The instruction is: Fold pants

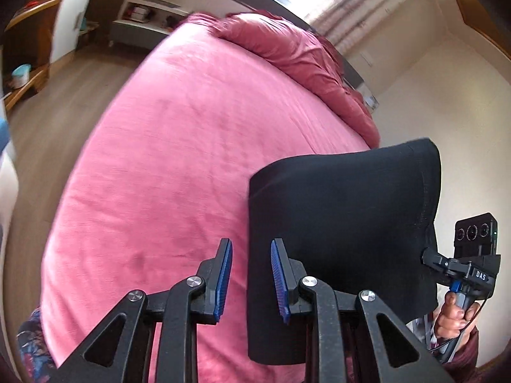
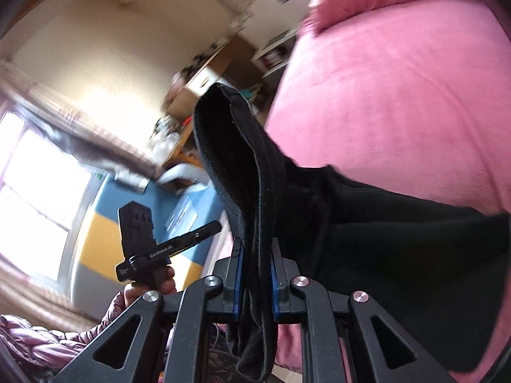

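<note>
The black pants (image 1: pixel 345 223) hang folded over above the pink bed (image 1: pixel 179 159). My right gripper (image 2: pixel 257 274) is shut on a bunched edge of the pants (image 2: pixel 367 223), which drape to the right over the bed (image 2: pixel 399 95). In the left wrist view the right gripper (image 1: pixel 428 253) shows at the right, clamped on the cloth's edge. My left gripper (image 1: pixel 250 276) is open with nothing between its blue pads (image 1: pixel 223 277); the pants hang just right of and behind it. The left gripper (image 2: pixel 204 228) also shows in the right wrist view, held in a hand, apart from the cloth.
A rumpled pink duvet (image 1: pixel 293 54) lies at the head of the bed. A white shelf unit (image 1: pixel 140 22) and wood floor (image 1: pixel 64 111) lie beyond the bed's far side. A bright window (image 2: pixel 35 185) and a cluttered desk (image 2: pixel 191 89) show in the right wrist view.
</note>
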A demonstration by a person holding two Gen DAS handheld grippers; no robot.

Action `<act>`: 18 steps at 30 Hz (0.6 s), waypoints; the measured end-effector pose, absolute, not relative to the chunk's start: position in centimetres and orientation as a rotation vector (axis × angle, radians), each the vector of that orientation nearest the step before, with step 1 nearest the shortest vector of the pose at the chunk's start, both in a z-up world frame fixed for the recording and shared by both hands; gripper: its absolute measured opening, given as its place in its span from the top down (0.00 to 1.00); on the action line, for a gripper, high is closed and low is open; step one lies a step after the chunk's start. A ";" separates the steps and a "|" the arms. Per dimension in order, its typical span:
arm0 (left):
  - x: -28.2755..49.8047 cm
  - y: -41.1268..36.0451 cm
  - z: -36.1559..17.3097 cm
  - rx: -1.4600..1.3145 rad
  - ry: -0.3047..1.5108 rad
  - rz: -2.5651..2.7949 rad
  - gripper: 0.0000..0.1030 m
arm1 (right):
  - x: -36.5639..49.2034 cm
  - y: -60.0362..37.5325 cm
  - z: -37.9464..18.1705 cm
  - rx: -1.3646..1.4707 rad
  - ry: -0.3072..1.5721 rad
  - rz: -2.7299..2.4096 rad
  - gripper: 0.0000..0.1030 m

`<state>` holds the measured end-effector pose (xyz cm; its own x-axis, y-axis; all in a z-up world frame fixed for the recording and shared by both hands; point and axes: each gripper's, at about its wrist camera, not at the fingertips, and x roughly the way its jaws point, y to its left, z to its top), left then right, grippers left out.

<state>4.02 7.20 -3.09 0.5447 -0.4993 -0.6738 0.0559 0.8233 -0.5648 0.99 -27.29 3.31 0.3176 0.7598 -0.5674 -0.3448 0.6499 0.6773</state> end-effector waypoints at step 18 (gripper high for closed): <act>6.5 -7.3 -8.2 -0.257 1.145 -0.542 0.74 | -0.8 -45.1 -9.4 0.689 1.133 0.216 0.96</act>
<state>6.47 -7.26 -8.22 0.3030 -0.5310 -0.7913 0.2757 0.8437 -0.4606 -0.80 -45.11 -9.38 0.4294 0.4917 -0.7576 0.1780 0.7763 0.6047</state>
